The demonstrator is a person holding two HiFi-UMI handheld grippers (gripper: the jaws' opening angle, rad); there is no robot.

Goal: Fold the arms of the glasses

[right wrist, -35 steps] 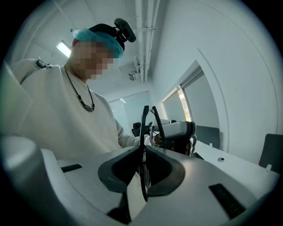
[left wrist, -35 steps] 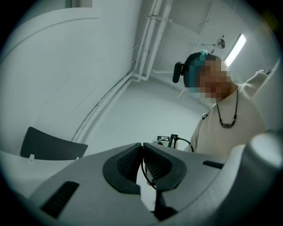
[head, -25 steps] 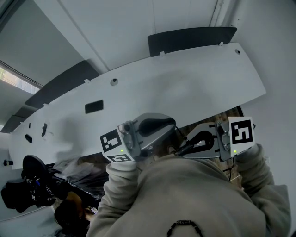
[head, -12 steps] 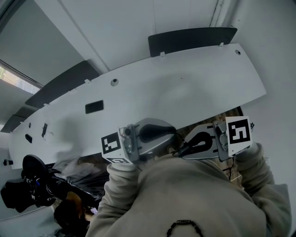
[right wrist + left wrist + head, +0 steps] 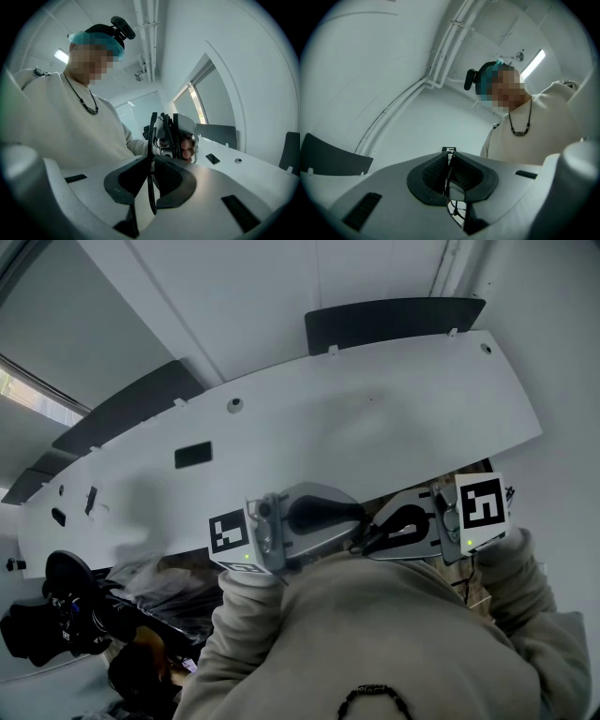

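Observation:
The black thin-framed glasses (image 5: 364, 541) hang between my two grippers, close against the person's chest. In the left gripper view a thin black part of the frame (image 5: 449, 185) runs between the pads, with a lens (image 5: 457, 195) just below; my left gripper (image 5: 449, 161) is shut on it. My right gripper (image 5: 152, 161) is shut on a slim black arm of the glasses (image 5: 151, 140), which rises upright out of the jaws. Facing it is the left gripper (image 5: 180, 133) with a hand round it. In the head view the left gripper (image 5: 354, 532) and right gripper (image 5: 377, 536) point at each other, almost touching.
A long white table (image 5: 375, 427) lies beyond the grippers, with dark chair backs (image 5: 394, 322) at its far edge. Black equipment (image 5: 56, 615) sits at lower left. The person's cream sweater (image 5: 394, 643) fills the bottom of the head view.
The left gripper has tilted a little and its nose has edged right toward the right gripper. The right gripper has barely moved. Both still hold the glasses.

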